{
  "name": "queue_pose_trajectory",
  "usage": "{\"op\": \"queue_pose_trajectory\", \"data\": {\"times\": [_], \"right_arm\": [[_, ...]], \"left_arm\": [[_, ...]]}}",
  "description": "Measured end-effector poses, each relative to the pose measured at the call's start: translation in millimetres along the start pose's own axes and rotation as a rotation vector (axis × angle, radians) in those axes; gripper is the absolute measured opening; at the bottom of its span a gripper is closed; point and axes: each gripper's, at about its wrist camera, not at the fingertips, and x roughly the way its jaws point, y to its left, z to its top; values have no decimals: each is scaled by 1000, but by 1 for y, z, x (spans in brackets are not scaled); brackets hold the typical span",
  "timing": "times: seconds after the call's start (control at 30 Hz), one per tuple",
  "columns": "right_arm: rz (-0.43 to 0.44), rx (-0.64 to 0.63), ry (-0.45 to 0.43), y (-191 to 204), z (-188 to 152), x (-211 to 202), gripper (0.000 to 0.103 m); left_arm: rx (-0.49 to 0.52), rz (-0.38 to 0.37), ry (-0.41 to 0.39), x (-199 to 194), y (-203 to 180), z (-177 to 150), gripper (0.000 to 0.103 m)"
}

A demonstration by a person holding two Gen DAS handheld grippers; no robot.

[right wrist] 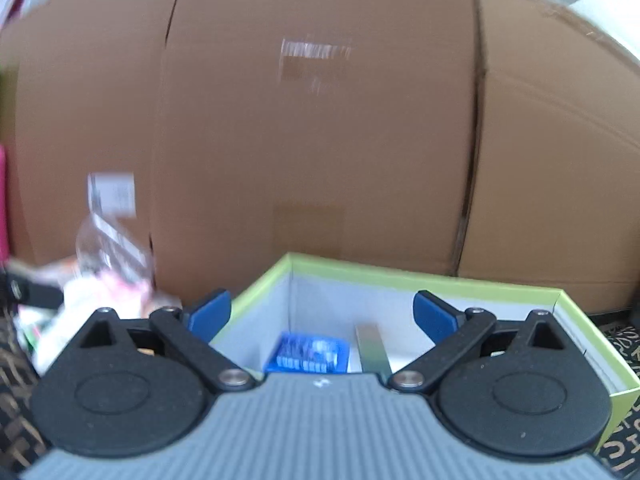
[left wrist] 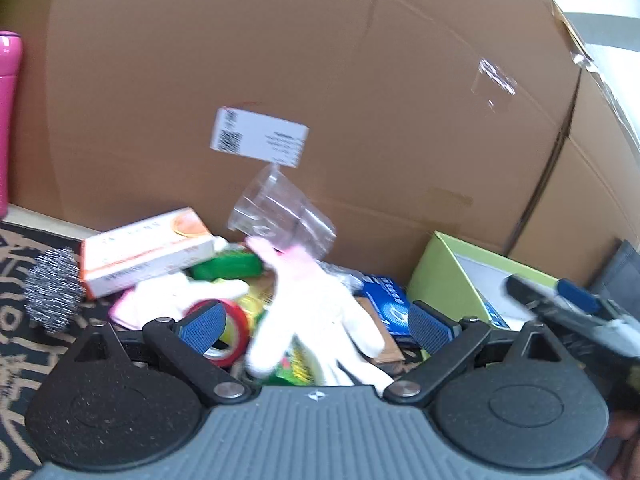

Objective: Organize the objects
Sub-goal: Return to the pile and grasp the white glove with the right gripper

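My left gripper [left wrist: 316,326] stands open over a heap of small goods. A white glove with a pink cuff [left wrist: 316,312] lies between its fingers, not pinched. Around it lie a red tape roll [left wrist: 230,330], a white and orange carton [left wrist: 148,252], a green packet [left wrist: 228,266], a clear plastic pack [left wrist: 280,216], a blue pack [left wrist: 386,304] and a steel scourer [left wrist: 52,288]. My right gripper [right wrist: 322,316] is open above a green box with a white inside [right wrist: 420,280]. In that box sit a blue pack [right wrist: 308,352] and a flat grey piece [right wrist: 370,344]. The right gripper [left wrist: 576,308] shows at the left view's right edge.
A tall cardboard carton [left wrist: 320,60] walls off the back in both views. A pink bottle [left wrist: 8,120] stands at the far left. Everything rests on a black and tan patterned mat [left wrist: 16,320]. The heap [right wrist: 100,280] lies left of the green box.
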Motion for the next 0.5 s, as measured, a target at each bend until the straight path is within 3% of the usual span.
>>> {"op": "queue_pose_trajectory", "data": {"times": [0.13,0.2,0.33,0.5], "right_arm": [[156,49,-71,13,9,-19,102],[250,33,-31,30,7,-18,102],[348,-43,100,70,-7,-4,98],[378,31,209,88,-4,25,98]], "left_arm": [[-19,80,-65,-10,16,5,100],[-48,123,-78,-10,28,8,100],[-133,156,-78,-8,50,13,100],[-148,184,-56,2,66,11,100]]}}
